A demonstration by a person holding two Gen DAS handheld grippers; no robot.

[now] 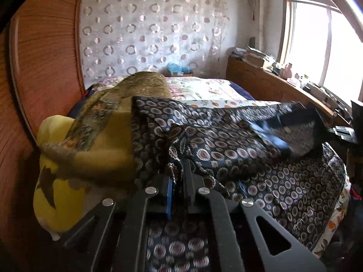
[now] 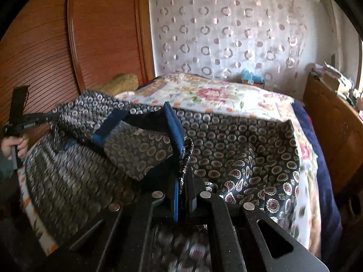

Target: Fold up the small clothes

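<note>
Closest to the lens on each side are the black linkage arms of the tools, and between them the fingers. Left gripper (image 1: 178, 172) has its two fingers drawn together on a bunched edge of the dark patterned garment (image 1: 226, 149), pinching the cloth just ahead of the blue pad. Right gripper (image 2: 183, 158) does likewise: its fingers are closed tight on another edge of the same garment (image 2: 238, 149), the fabric gathered up between the blue pad and the black finger.

Between the two pinches the navy cloth, printed with pale rings and paisley, is lifted clear of the bed and hangs in a slack span, its blue trim (image 2: 109, 129) showing along one border. The lower part still lies spread over the floral bedspread (image 2: 215, 93). Much of it is blurred, so I cannot tell which part of the garment each tool holds.

At the far left of the right-hand view, the person's hand (image 2: 17, 146) grips the handle of the other tool.

Beside the garment sits a yellow cushion (image 1: 59, 181) with an olive blanket (image 1: 136, 86) heaped over it. Beyond stand the wooden wardrobe (image 1: 45, 45), the sheer curtain with circle pattern (image 1: 147, 29) and, to the right, a cluttered wooden shelf (image 1: 272, 79) under the window (image 1: 317, 40).
</note>
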